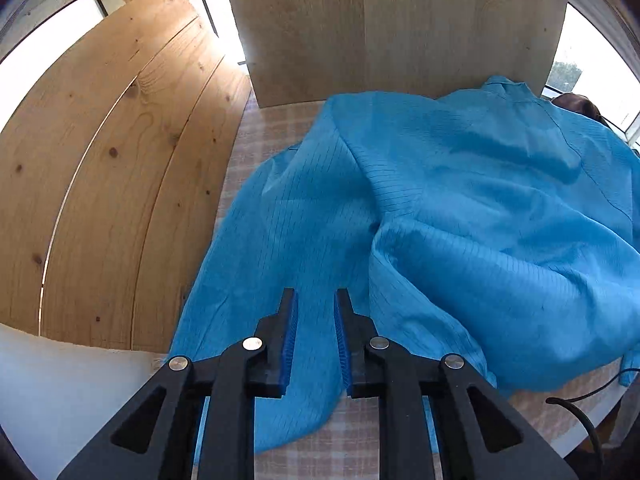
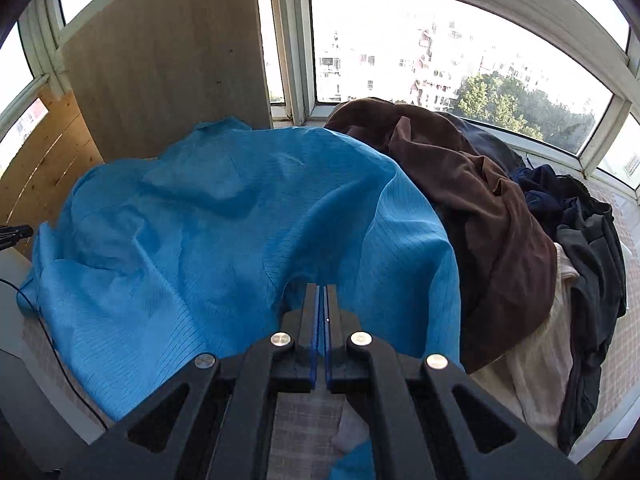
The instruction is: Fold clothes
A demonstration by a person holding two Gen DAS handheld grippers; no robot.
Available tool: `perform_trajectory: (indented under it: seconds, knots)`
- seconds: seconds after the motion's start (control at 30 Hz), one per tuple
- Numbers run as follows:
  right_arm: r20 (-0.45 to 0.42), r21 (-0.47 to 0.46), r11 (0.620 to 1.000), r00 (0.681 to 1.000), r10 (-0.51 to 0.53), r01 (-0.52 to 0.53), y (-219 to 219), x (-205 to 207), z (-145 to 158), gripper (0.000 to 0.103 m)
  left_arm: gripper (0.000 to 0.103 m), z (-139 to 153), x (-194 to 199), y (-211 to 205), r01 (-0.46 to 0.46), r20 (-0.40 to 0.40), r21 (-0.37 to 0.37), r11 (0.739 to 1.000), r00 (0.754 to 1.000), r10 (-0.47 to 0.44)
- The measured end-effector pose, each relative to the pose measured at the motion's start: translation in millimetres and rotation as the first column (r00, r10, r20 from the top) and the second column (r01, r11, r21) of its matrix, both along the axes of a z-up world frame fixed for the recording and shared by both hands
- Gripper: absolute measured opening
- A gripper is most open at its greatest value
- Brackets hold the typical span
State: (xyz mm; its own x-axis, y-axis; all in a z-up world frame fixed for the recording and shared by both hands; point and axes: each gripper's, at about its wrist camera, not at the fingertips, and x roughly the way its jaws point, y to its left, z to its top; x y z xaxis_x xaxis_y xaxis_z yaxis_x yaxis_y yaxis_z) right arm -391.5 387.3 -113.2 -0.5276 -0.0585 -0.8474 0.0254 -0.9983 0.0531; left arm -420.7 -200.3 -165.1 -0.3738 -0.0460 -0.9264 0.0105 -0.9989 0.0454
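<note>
A blue striped garment (image 1: 460, 208) lies rumpled over the checked tablecloth (image 1: 264, 132). My left gripper (image 1: 315, 300) is open, its jaws a little apart, just above a flat flap of the garment near the table's left front. In the right wrist view the same blue garment (image 2: 208, 216) spreads ahead. My right gripper (image 2: 321, 292) is shut on a raised fold of the garment's near edge, with the cloth draping down on both sides of the fingers.
A pile of brown, dark and cream clothes (image 2: 500, 208) lies to the right of the garment. Wooden boards (image 1: 104, 168) lean at the left and a pale panel (image 1: 392, 24) stands behind. Windows (image 2: 440, 48) run along the back. A black cable (image 1: 580, 404) trails at the table's edge.
</note>
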Motion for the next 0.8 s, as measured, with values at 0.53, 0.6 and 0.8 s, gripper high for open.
perform_trajectory:
  seconds: [0.53,0.6,0.8]
  knots:
    - [0.189,-0.226,0.951,0.948,0.256,-0.212,-74,75,-123,0.034,0.038,-86,57,161,0.306,0.13,-0.037,0.951,0.945,-0.299]
    - [0.185,-0.222,0.942,0.938,0.293,-0.251,-86,62,-127,0.034,0.035,-105,37,165,0.285,0.171,-0.092,0.954,0.949,-0.267]
    - [0.143,-0.152,0.928,0.922,0.36,-0.339,-117,25,-134,0.029,0.017,-94,14,125,0.115,0.125,0.026,0.993,0.985,-0.117]
